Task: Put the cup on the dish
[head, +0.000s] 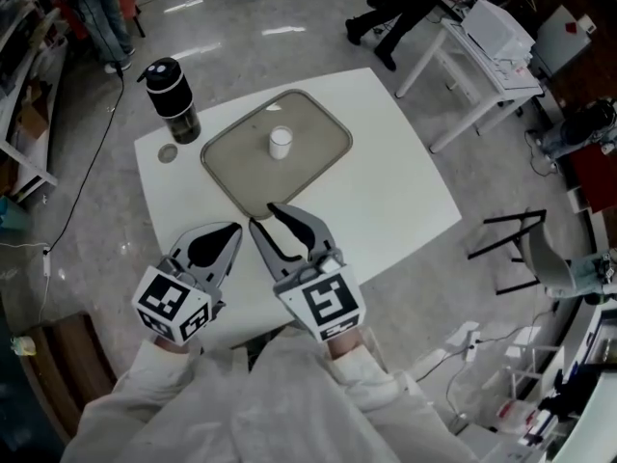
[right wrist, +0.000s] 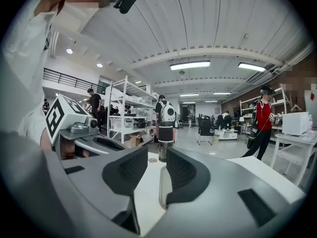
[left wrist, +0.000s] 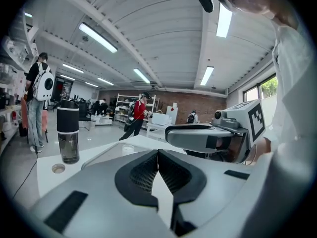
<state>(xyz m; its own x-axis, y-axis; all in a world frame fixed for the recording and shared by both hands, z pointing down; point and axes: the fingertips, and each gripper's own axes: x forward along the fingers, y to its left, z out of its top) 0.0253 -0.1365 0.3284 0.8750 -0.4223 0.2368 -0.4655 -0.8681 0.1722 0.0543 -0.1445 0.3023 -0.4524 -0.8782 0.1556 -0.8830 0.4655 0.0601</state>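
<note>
A dark bottle (head: 172,99) stands upright at the far left corner of the white surface (head: 405,201). A small round disc (head: 168,153) lies flat just beside it on the near side.

The left hand-held gripper (head: 234,228) is at the near left of the surface, pointing toward the dish. In the left gripper view its jaws are clenched: the dark ribbed pads (left wrist: 143,175) meet at the tip, with nothing between them.

The dish (head: 318,148), a grey rectangular tray with rounded corners, lies flat at the far centre of the surface, turned at an angle to its edges. The white cup (head: 281,143) stands upright on the dish, near its middle, apart from both grippers.

The right hand-held gripper (head: 262,214) is just beside the left one, with its tips over the near edge of the dish. In the right gripper view its jaws are released: the pads (right wrist: 181,172) stand apart with a clear gap, and nothing is between them. The bottle shows beyond the gap.

White sleeves (head: 386,403) fill the bottom of the head view. A white side table (head: 487,46) stands on the floor at the far right, well apart from the surface.
</note>
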